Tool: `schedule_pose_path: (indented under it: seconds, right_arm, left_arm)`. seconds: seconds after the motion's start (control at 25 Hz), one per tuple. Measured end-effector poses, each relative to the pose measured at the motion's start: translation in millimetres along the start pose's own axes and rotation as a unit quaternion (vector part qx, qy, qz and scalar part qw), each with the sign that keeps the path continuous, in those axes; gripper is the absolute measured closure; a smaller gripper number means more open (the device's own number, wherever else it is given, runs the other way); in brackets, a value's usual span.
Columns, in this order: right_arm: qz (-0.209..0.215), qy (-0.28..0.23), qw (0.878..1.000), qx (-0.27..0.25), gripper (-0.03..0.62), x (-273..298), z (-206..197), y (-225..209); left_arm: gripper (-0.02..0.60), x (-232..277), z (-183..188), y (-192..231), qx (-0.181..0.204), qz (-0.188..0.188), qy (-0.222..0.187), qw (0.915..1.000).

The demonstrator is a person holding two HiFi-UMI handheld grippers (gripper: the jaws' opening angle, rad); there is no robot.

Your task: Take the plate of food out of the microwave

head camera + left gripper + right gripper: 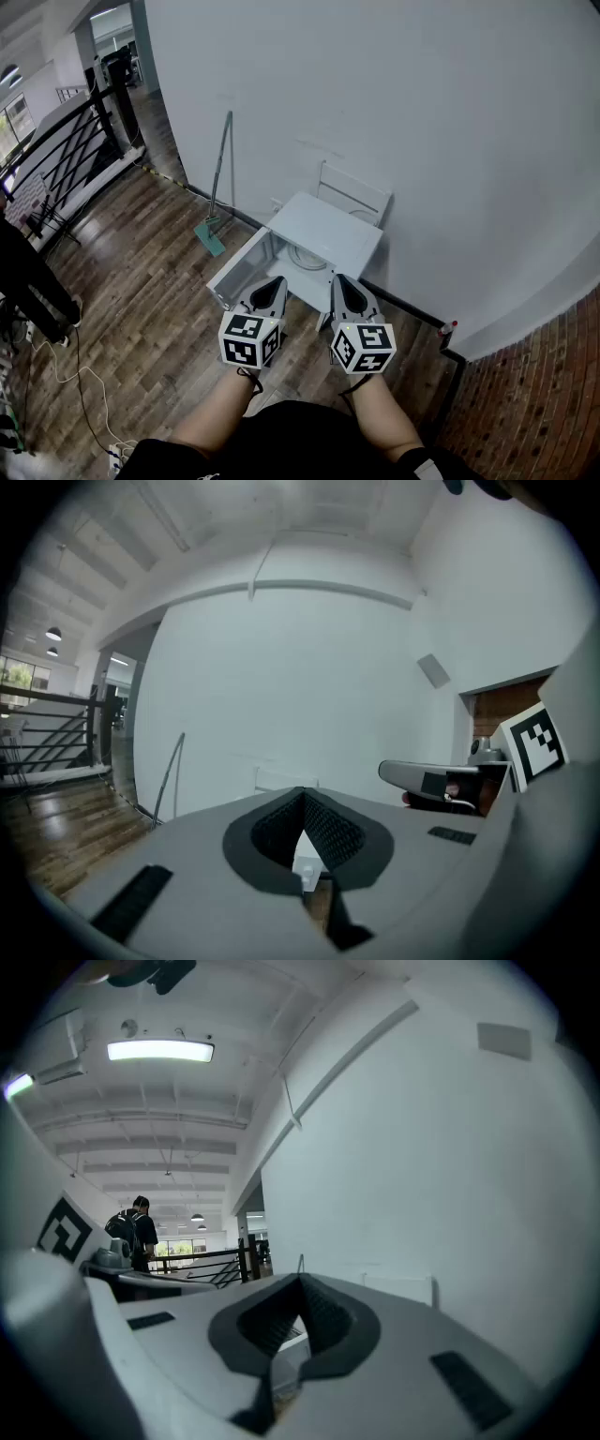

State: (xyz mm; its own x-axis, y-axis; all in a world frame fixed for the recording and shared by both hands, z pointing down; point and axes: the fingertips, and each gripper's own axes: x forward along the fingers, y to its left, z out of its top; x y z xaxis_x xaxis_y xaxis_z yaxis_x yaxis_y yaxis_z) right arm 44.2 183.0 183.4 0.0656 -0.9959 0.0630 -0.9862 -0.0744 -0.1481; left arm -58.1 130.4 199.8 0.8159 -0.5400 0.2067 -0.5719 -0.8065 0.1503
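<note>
A white microwave [323, 230] stands on the wooden floor against the wall. Its door [239, 267] hangs open to the left. Inside, a pale round plate [307, 257] shows on the turntable; I cannot make out any food on it. My left gripper [272, 287] hovers in front of the open door, jaws shut and empty. My right gripper [345, 285] hovers beside it, just in front of the microwave's right half, also shut and empty. Both gripper views look over closed jaws, left gripper [302, 799] and right gripper [300, 1283], toward the white wall.
A mop [217, 183] leans on the wall left of the microwave. A white chair [354, 192] stands behind it. A black railing [66, 155] and a standing person [23, 272] are at far left. Cables [66, 375] lie on the floor.
</note>
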Motion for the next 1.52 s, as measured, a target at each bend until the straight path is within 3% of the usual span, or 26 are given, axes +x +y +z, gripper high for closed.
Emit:
schedule_pose_path:
  seconds: [0.6, 0.96, 1.28, 1.52]
  right_arm:
    - [0.007, 0.01, 1.0, 0.027, 0.58, 3, -15, -25]
    - [0.022, 0.027, 0.999, 0.009, 0.58, -4, -27, -49]
    - [0.019, 0.04, 0.999, 0.022, 0.58, 3, -36, -66]
    - [0.013, 0.051, 0.998, 0.018, 0.58, 33, -43, -78]
  left_arm:
    - [0.591, 24, -16, -3, -0.017, 0.014, 0.016, 0.9996]
    - [0.591, 44, -32, -12, -0.041, 0.036, 0.019, 0.9983]
    - [0.591, 63, -39, -16, -0.046, 0.029, 0.028, 0.9981]
    - [0.591, 93, -44, 3, -0.051, 0.023, 0.035, 0.9979]
